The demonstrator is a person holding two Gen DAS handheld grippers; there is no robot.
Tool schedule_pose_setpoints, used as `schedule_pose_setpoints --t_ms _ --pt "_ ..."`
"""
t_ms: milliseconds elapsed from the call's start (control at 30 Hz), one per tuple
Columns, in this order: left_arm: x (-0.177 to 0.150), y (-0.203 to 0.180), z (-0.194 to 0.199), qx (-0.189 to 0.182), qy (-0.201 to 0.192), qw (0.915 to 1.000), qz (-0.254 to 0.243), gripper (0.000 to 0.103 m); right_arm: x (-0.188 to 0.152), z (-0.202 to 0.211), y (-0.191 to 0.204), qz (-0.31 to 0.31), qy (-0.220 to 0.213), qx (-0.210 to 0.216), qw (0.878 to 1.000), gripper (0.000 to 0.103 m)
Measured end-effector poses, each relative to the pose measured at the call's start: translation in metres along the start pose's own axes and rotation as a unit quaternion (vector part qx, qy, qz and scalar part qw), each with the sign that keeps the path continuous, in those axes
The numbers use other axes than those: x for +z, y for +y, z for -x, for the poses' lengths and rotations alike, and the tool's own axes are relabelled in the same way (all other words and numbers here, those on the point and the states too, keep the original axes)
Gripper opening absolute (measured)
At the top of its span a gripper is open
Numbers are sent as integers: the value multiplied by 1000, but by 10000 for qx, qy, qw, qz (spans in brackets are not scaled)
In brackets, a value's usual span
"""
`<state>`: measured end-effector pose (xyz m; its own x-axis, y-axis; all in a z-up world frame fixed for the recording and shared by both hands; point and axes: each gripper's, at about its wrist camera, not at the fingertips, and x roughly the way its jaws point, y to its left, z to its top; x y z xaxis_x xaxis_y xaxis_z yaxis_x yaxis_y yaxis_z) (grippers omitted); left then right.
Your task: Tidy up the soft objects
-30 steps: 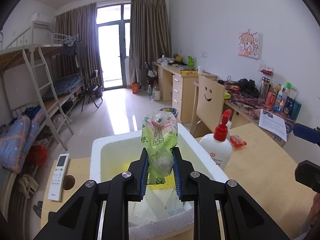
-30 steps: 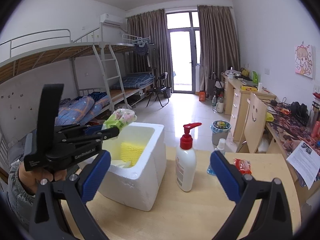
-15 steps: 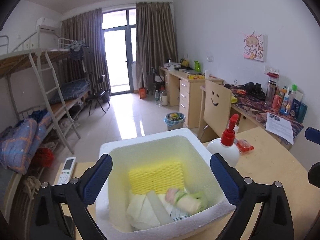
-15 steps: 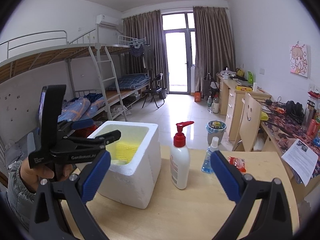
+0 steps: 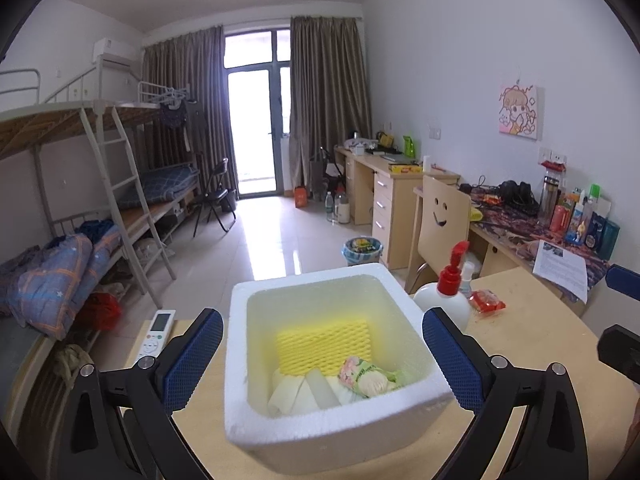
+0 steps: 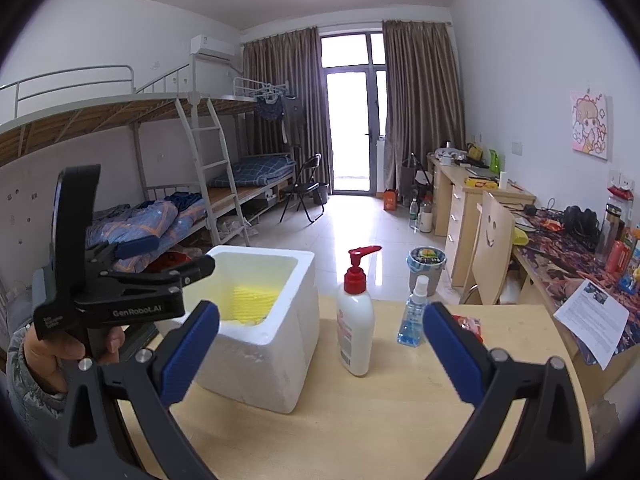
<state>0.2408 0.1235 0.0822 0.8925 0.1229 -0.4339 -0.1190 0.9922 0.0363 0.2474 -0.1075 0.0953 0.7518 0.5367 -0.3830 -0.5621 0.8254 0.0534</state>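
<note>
A white foam box (image 5: 320,428) stands on the wooden table, right in front of my left gripper (image 5: 320,316). That gripper is open, with its blue pads apart on either side of the box and nothing between them. Inside the box a green and pink soft packet (image 5: 366,378) lies on white soft pieces (image 5: 296,392), in front of a yellow foam net (image 5: 324,344). The right wrist view shows the box (image 6: 256,364) at left, with the left gripper (image 6: 176,258) held by a hand beside it. My right gripper (image 6: 320,312) is open and empty over the table.
A white pump bottle with a red head (image 6: 356,328) stands right of the box, with a small blue spray bottle (image 6: 414,316) and a red packet (image 5: 486,300) beyond it. A remote control (image 5: 154,334) lies left of the box. The table edge (image 6: 576,380) curves at right.
The left gripper opened and let go of the green and pink packet, which now lies in the box. It then drew back from the box. The right gripper stayed put.
</note>
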Motion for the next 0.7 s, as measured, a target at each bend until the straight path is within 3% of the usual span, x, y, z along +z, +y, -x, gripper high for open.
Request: schedule_pose_setpoints --t_ms 700 --pt "-21 -17 133 104 -746 9972 6 100 -11 104 40 278 -622 130 9976 103"
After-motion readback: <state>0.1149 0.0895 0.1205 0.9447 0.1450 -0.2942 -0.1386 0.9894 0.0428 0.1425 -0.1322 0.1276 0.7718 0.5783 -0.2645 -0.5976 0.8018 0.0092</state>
